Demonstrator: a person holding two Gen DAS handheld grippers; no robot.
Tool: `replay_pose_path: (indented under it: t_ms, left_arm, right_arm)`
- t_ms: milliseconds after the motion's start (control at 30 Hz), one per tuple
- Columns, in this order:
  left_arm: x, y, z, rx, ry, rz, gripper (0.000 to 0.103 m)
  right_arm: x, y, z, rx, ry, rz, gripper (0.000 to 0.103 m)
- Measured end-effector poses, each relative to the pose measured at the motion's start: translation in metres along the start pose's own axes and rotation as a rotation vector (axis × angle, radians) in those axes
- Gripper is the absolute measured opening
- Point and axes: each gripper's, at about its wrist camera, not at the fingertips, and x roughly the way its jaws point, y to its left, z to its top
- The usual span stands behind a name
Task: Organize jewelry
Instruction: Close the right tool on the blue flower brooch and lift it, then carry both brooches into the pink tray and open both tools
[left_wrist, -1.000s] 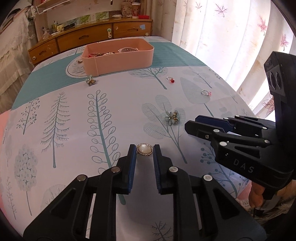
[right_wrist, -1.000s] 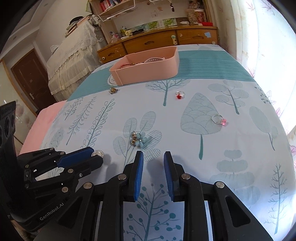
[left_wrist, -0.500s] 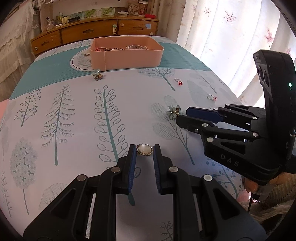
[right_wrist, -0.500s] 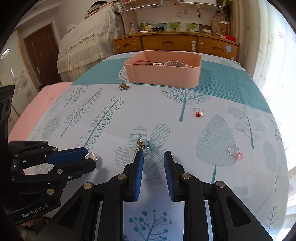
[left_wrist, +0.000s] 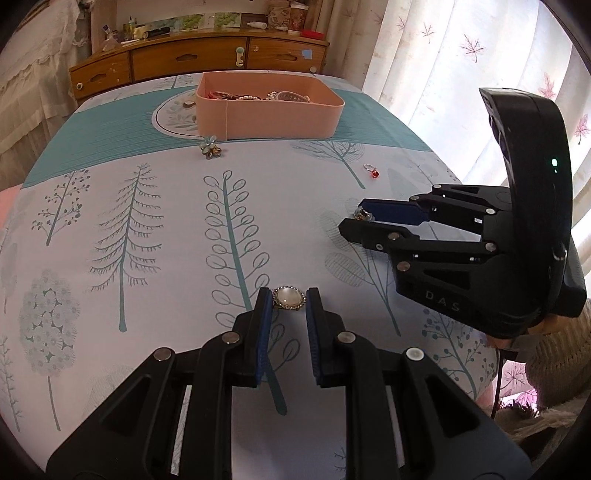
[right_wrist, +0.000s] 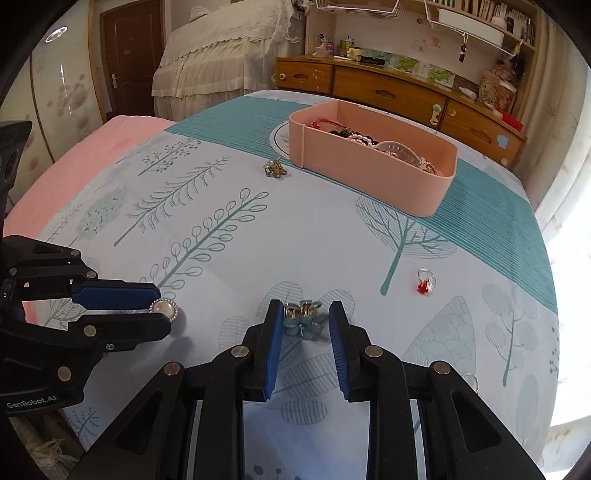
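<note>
My left gripper (left_wrist: 289, 293) is shut on a round pearl brooch (left_wrist: 289, 300) with a sparkly rim, held just above the tree-print cloth; the right wrist view shows the same brooch (right_wrist: 163, 308) in the left gripper (right_wrist: 162, 313). My right gripper (right_wrist: 306, 308) stands open low over the cloth, with a blue flower piece (right_wrist: 301, 322) lying between its jaws, nearer the left pad. A pink box (right_wrist: 369, 177) with several jewels stands at the back. On the cloth lie a second flower piece (right_wrist: 274, 168) and a red-stone ring (right_wrist: 424, 282).
A silver ring (right_wrist: 471, 380) peeks out beside my right finger. A wooden drawer unit (left_wrist: 192, 62) runs behind the table and curtains (left_wrist: 461, 74) hang on the right. A pink sheet (right_wrist: 85, 155) borders the far left. A knitted sleeve (left_wrist: 554, 354) shows behind the right gripper (left_wrist: 354, 215).
My right gripper has rolled and slid up to the blue flower piece, which now lies between its jaws. The left gripper still holds the pearl brooch.
</note>
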Motion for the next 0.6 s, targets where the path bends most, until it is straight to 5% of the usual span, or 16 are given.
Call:
replay_pose_path:
  t_ms: [300,600]
  left_arm:
    - [-0.008,0.016,0.038,-0.045,-0.009,-0.018,0.016]
    - [-0.027,0.039,0.148,-0.056,-0.111,-0.018,0.016]
  right_arm:
    - [-0.004,-0.003,0.007,0.04,-0.011,0.022,0.02]
    - [-0.041,-0.043,0.067,0.171,-0.156,0.01,0.02]
